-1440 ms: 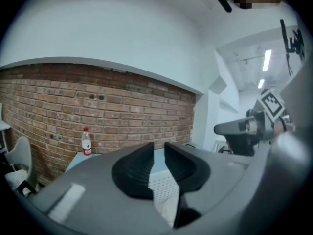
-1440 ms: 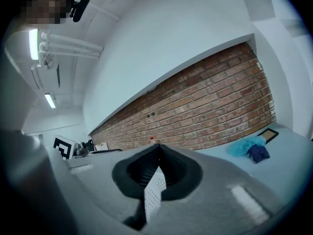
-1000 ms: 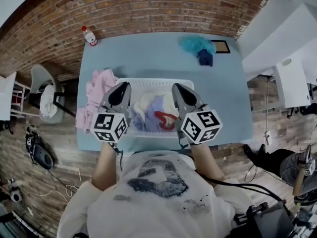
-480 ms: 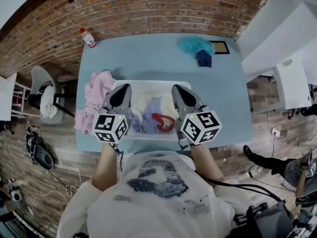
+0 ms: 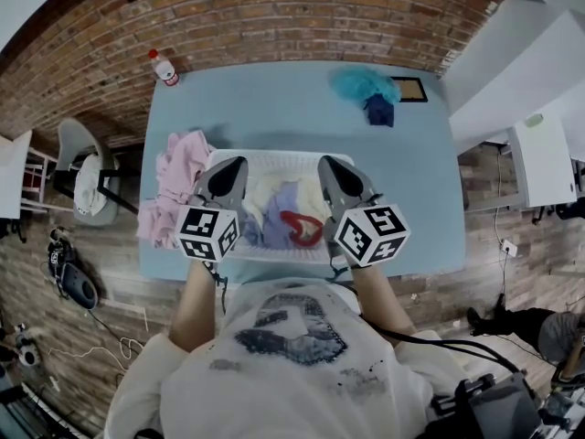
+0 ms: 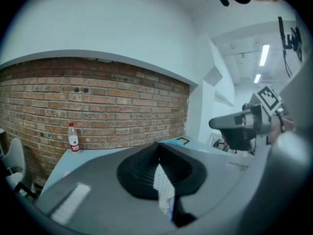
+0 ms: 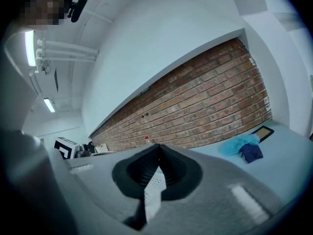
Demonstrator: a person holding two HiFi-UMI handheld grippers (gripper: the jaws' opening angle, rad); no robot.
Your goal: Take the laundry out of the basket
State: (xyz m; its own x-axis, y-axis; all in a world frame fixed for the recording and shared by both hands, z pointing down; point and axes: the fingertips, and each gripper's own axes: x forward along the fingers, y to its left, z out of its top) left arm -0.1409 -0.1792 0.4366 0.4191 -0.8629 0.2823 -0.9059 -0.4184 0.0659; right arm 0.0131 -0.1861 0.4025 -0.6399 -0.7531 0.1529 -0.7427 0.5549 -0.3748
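Note:
A white mesh laundry basket [image 5: 340,154] stands on the light blue table [image 5: 274,108] near its front edge. Inside lie a white garment [image 5: 263,188], a lavender one [image 5: 283,201] and a red one [image 5: 300,222]. My left gripper [image 5: 228,166] hangs over the basket's left end and is shut with nothing in it. My right gripper [image 5: 328,163] hangs over the right end, its jaws also together and empty. In the left gripper view the left gripper [image 6: 157,145] has its tips meeting, with basket mesh [image 6: 161,182] showing below. The right gripper [image 7: 157,146] looks the same in its own view.
A heap of pink clothes [image 5: 175,176] lies on the table left of the basket. Teal cloth [image 5: 361,84] and a navy piece [image 5: 377,108] lie at the far right beside a small framed picture [image 5: 409,88]. A plastic bottle [image 5: 164,67] stands at the far left corner by the brick wall.
My left gripper has edged a little right and lower over the basket's left end. The right gripper has kept still.

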